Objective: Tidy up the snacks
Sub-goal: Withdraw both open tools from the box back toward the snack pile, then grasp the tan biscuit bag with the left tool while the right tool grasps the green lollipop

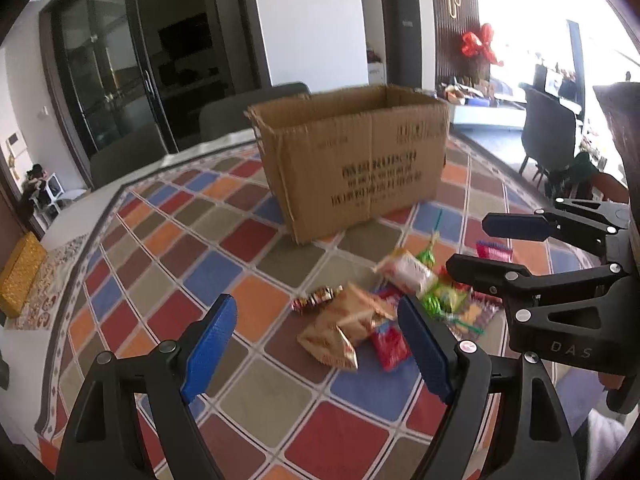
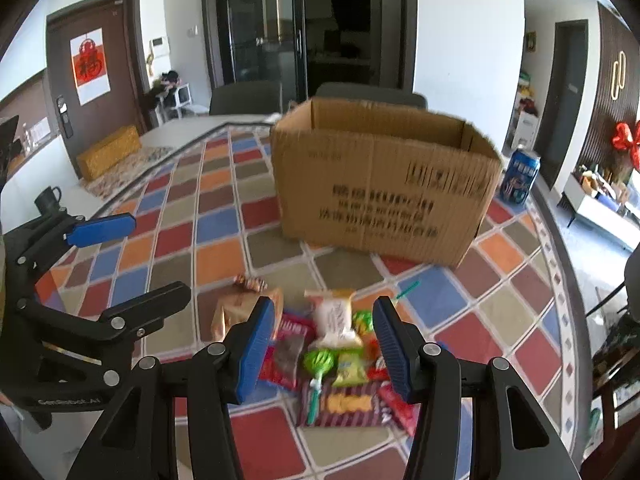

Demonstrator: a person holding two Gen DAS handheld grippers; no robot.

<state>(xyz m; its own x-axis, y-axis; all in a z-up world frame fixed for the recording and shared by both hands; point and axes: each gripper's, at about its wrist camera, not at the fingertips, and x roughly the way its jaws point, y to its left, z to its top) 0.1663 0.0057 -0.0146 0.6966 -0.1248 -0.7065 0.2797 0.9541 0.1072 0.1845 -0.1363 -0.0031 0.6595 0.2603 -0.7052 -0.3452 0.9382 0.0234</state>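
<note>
The left tongs [image 1: 316,344] with blue-padded black arms are spread wide and grasp nothing, poised above a crinkled tan snack bag [image 1: 344,330]. The right tongs [image 2: 324,344] are likewise released and empty, over a white-and-yellow wrapped snack [image 2: 334,318] in the heap of small bright packets. The heap lies on the worktop's multicoloured chequered cloth [image 1: 208,272], just before an open brown cardboard box [image 2: 380,184]. A blue drink can [image 2: 520,176] stands beside the box.

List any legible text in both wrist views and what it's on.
"DAS": right gripper body, left wrist view.
"GenRobot.AI", faint: left gripper body, right wrist view.
Cardboard box: printed black lines, too blurred to read.
Snack wrappers and blue can: print unreadable.
</note>
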